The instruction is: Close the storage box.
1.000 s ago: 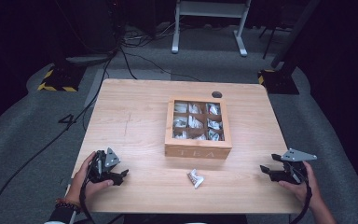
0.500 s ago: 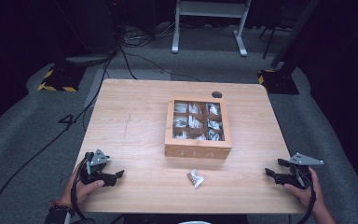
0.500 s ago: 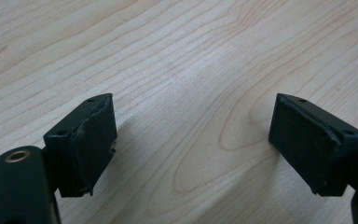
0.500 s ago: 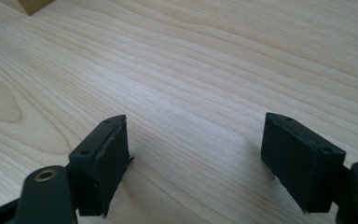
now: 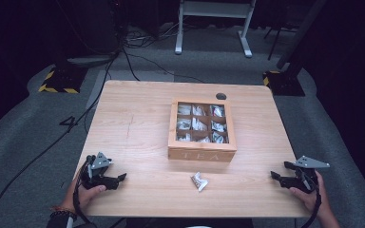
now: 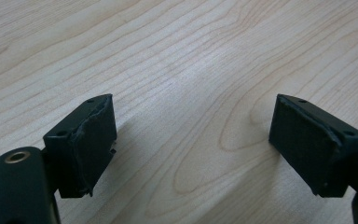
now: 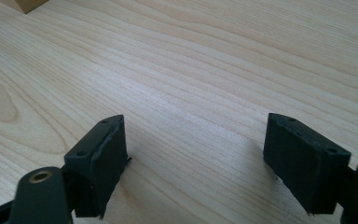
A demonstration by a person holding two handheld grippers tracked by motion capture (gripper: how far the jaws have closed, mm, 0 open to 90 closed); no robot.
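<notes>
A small white tea bag (image 5: 199,181) lay on the wooden table (image 5: 138,128), near the front edge and just in front of the wooden tea box (image 5: 201,153). The box stood a little right of the middle of the table, its lid open, with nine compartments holding white packets. The bag touched neither the box nor any tongs.

The left gripper (image 5: 119,179) rested low at the front left corner of the table, well apart from the bag. Its jaws stood open with only bare wood between them. The right gripper (image 5: 276,175) was at the front right edge, also well apart from the bag. Its jaws had just been opening and now stood wide, with nothing between them.
</notes>
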